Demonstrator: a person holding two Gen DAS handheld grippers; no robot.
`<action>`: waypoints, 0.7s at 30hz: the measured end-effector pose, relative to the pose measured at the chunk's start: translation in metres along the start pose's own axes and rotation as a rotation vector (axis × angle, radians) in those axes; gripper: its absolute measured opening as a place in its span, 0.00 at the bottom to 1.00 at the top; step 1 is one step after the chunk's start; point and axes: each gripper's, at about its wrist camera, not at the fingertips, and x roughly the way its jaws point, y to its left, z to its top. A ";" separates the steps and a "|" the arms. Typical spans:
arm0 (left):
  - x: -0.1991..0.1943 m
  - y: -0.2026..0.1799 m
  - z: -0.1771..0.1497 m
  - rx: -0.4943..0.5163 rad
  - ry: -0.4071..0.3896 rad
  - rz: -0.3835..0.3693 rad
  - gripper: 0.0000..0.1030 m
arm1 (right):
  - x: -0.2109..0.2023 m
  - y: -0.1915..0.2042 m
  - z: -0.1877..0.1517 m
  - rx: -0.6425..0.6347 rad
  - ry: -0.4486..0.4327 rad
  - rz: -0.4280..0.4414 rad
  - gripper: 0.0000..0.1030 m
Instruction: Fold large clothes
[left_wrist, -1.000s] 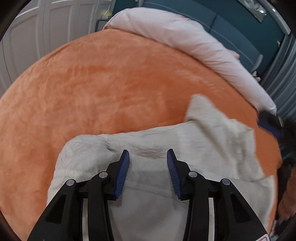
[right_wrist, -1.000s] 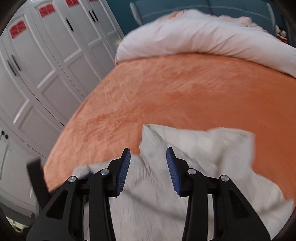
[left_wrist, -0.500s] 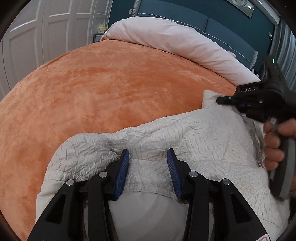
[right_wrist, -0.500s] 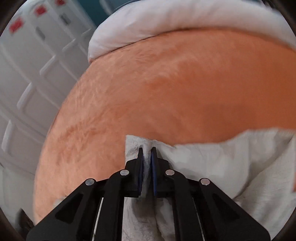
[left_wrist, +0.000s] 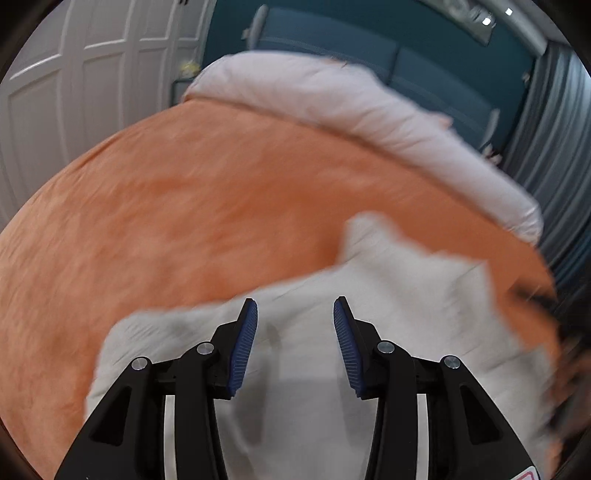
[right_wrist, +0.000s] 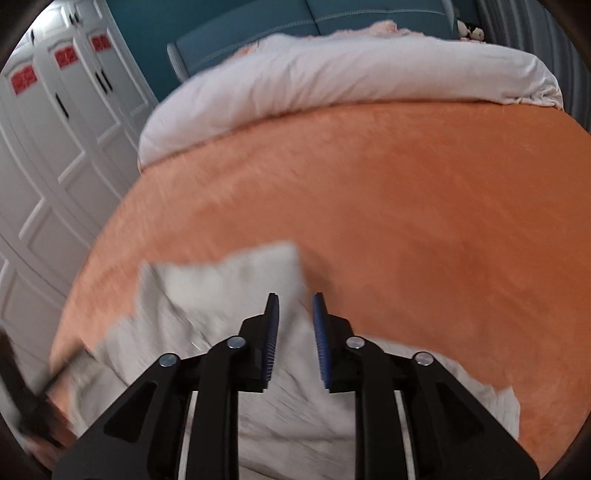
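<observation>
A: How do the two tools stand?

B: Left tool (left_wrist: 295, 314): jaws apart, empty, above the pale garment (left_wrist: 406, 295). Right tool (right_wrist: 294, 306): jaws narrowly apart and just been opening, nothing pinched between them; apparently a corner has been let go.

A: Why does the garment lie there?

B: It rests partly folded on the orange bedspread (right_wrist: 406, 203), near the bed's foot, probably for reach; the white duvet (right_wrist: 332, 74) is bunched well apart.
</observation>
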 end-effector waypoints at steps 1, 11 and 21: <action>0.001 -0.015 0.009 0.006 0.005 -0.034 0.42 | 0.008 -0.003 -0.007 0.016 0.016 0.019 0.24; 0.111 -0.178 0.027 0.185 0.270 -0.209 0.57 | 0.031 -0.009 -0.034 -0.021 0.049 0.071 0.37; 0.134 -0.148 0.008 0.088 0.255 -0.181 0.03 | 0.013 -0.027 -0.035 0.033 -0.031 0.124 0.15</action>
